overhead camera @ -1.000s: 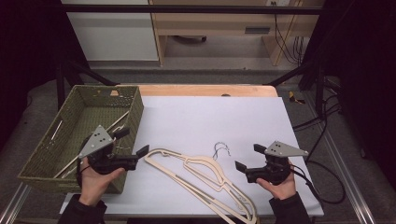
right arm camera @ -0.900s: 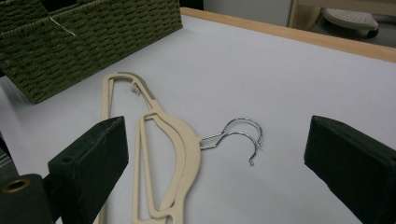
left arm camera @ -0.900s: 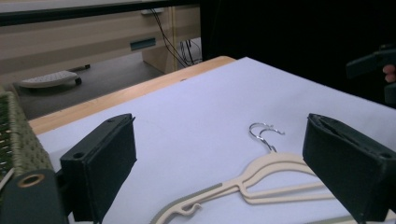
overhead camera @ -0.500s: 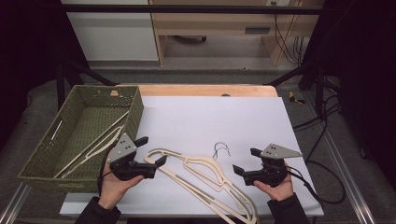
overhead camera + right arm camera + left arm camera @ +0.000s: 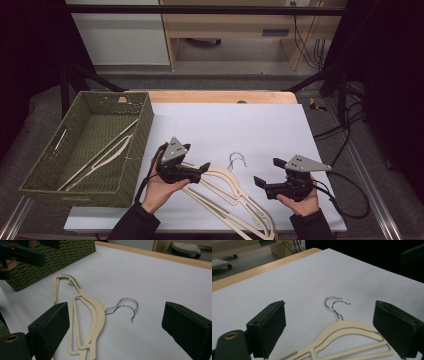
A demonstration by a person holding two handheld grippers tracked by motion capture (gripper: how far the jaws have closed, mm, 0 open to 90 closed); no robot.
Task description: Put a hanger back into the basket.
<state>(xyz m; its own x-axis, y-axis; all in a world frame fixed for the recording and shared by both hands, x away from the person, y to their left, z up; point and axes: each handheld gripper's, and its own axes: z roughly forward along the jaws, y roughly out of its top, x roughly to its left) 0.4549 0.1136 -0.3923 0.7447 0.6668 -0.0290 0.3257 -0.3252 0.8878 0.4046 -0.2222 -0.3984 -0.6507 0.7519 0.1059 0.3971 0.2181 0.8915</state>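
Observation:
Two cream hangers (image 5: 231, 194) with metal hooks (image 5: 237, 160) lie stacked on the white table sheet (image 5: 240, 125). My left gripper (image 5: 202, 168) hovers open over their left end, beside the green woven basket (image 5: 139, 150). In the left gripper view the gripper (image 5: 330, 322) frames the hangers' neck (image 5: 347, 333) and hooks (image 5: 335, 304) between its jaws, not touching. My right gripper (image 5: 260, 182) is open at the hangers' right, with nothing held. In the right gripper view the gripper (image 5: 117, 325) faces the hangers (image 5: 93, 313) and hooks (image 5: 126, 305).
The basket holds another cream hanger (image 5: 102, 156) lying along its floor. A wooden table edge (image 5: 220, 96) runs along the back. Cables (image 5: 345, 200) trail off at the right. The right gripper view also shows the basket (image 5: 57, 257) and the left gripper (image 5: 22, 255) at top left.
My left gripper has moved right from the basket's rim to above the hangers' left end. The right gripper has barely shifted.

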